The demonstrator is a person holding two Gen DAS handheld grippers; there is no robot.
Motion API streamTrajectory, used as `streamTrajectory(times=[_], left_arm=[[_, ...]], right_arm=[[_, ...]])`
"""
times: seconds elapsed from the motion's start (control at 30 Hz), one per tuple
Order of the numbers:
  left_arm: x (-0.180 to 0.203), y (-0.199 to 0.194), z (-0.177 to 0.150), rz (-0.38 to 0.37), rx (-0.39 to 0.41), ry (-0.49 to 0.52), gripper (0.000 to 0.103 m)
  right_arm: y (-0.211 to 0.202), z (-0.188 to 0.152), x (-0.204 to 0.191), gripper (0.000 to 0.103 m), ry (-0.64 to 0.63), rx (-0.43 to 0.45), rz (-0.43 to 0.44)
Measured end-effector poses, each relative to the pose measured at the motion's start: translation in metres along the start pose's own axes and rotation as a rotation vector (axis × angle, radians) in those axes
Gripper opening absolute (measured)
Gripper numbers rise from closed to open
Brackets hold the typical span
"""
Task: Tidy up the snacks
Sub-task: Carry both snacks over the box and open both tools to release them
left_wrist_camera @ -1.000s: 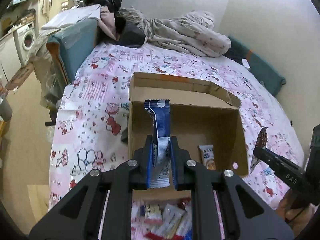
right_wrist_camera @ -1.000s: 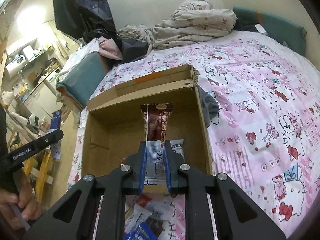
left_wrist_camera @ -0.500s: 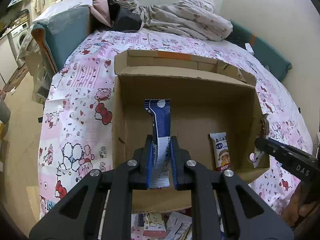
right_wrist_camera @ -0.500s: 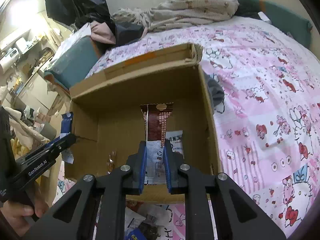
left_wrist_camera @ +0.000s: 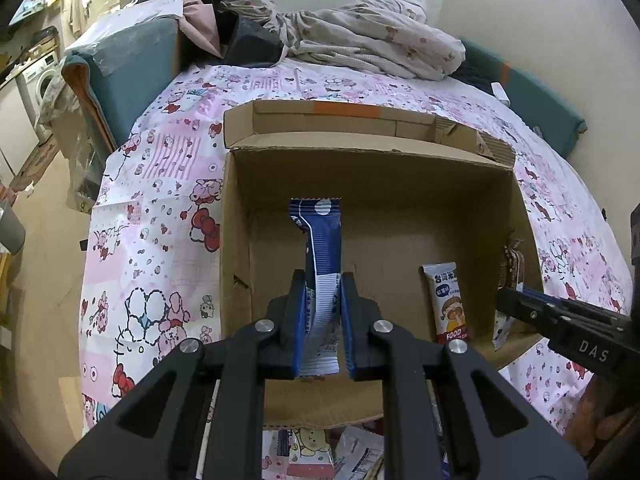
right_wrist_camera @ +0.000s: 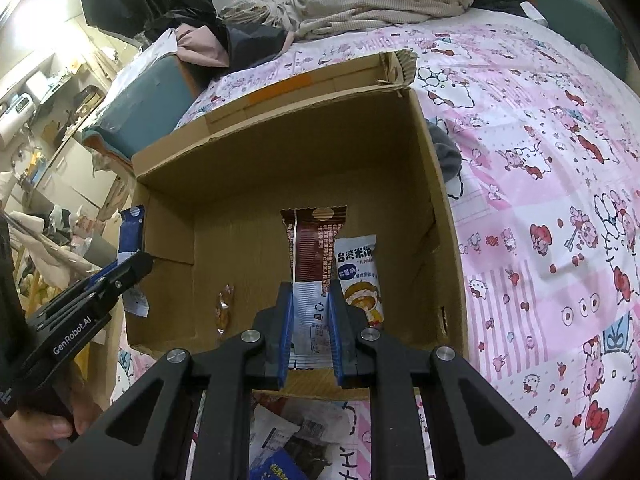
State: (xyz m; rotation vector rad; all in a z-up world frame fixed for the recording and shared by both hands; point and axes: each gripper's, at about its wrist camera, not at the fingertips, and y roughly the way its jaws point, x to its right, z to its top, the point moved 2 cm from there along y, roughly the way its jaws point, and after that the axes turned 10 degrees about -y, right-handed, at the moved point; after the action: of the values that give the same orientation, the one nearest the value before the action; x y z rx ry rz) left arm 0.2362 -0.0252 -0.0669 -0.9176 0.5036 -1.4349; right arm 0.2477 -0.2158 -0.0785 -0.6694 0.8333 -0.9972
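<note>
Cardboard box [left_wrist_camera: 372,168] open on Hello Kitty bedsheet [left_wrist_camera: 160,184], left gripper [left_wrist_camera: 322,300] clamped on blue snack packet [left_wrist_camera: 320,240] above box interior, right gripper [right_wrist_camera: 311,304] clamped on brown snack packet [right_wrist_camera: 312,248] likewise, white rice-cracker packet [right_wrist_camera: 360,276] lying on box floor, loose snacks [right_wrist_camera: 288,440] just outside near wall.

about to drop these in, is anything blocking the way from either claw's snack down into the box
Nothing visible does. The left claw holds the blue snack and the right claw the brown snack over the open cardboard box; only a white snack and a small candy lie on its floor.
</note>
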Motion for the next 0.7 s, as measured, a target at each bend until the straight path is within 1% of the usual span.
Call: streamTrajectory(times=[0.27,0.37,0.43,0.47,0.5,0.53,0.57,0.6,0.63,0.7], left_arm=[[-0.002,0.001,-0.001,0.02,-0.004,-0.004,0.013],[-0.003,0.001,-0.001,0.024,-0.004,-0.013,0.014],[-0.004,0.0,-0.001,0.024,-0.006,-0.015,0.015],[-0.003,0.0,-0.001,0.025,-0.006,-0.016,0.019],[-0.004,0.0,0.0,0.025,-0.005,-0.017,0.029],[-0.004,-0.001,0.0,0.024,-0.003,-0.02,0.037],[-0.004,-0.002,0.0,0.024,0.001,-0.023,0.054],[-0.005,-0.004,0.001,0.021,0.01,-0.03,0.068],[-0.005,-0.006,0.001,0.014,0.017,-0.035,0.073],[-0.005,-0.009,0.003,0.001,0.027,-0.042,0.088]], right_arm=[[0.0,0.0,0.0,0.017,0.009,0.004,0.026],[-0.001,0.001,0.0,0.021,0.021,0.015,0.037],[-0.003,0.0,0.002,0.021,0.027,0.026,0.046],[-0.004,0.0,0.002,0.021,0.031,0.027,0.049],[-0.004,0.001,0.003,0.022,0.035,0.027,0.05],[-0.004,0.0,0.005,0.022,0.044,0.026,0.05],[-0.005,0.001,0.005,0.024,0.052,0.026,0.054],[-0.005,0.001,0.007,0.026,0.06,0.027,0.056],[-0.005,0.0,0.007,0.029,0.064,0.028,0.057],[-0.008,0.001,0.009,0.044,0.081,0.035,0.077]])
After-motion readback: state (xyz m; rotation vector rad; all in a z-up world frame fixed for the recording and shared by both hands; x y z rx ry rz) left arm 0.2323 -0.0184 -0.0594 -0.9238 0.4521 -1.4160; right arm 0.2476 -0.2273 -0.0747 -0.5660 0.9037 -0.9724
